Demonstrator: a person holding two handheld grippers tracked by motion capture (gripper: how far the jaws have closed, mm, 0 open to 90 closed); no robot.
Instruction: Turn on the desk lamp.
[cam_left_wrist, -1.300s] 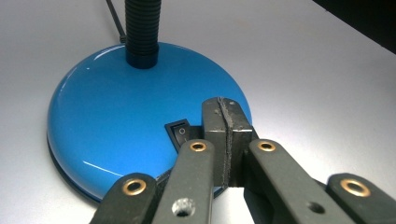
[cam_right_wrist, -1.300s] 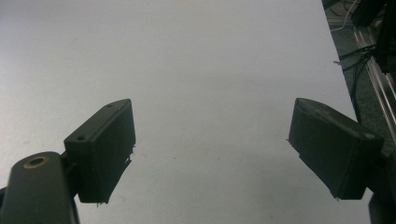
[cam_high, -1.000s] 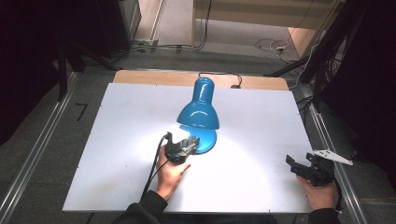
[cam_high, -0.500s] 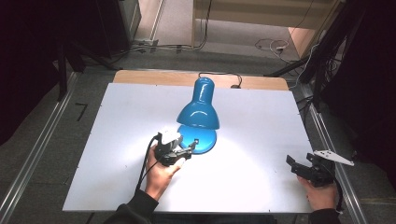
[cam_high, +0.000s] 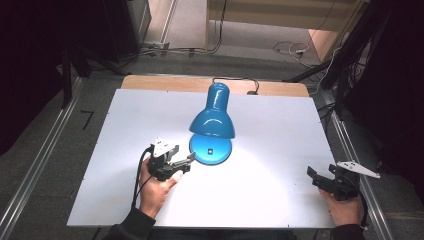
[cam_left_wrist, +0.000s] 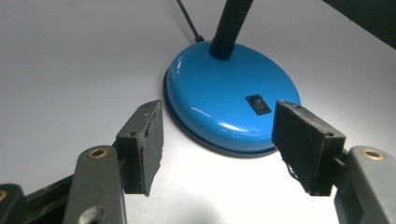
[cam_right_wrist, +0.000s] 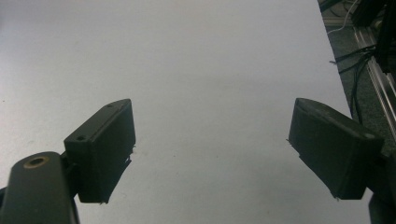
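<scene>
The white table (cam_high: 280, 200) carries one thing, a blue desk lamp (cam_high: 212, 125), standing upright near its middle with the shade lit and throwing a bright patch around its round base (cam_left_wrist: 229, 105). All places here are told from that base.

A second ago the left gripper (cam_high: 175, 164) sat right at the base's near-left edge with its jaws nearly together; now it has drawn back to just beside that edge, apart from it. Its jaws have just been opening and stand wide with nothing between them.

The small black switch (cam_left_wrist: 258, 104) sits on top of the base. Since the lamp is lit, the switching-on looks done, and this reads as the hand backing away.

The right gripper (cam_high: 325, 179) rests well off to the base's right, unmoved, jaws wide and holding nothing.
</scene>
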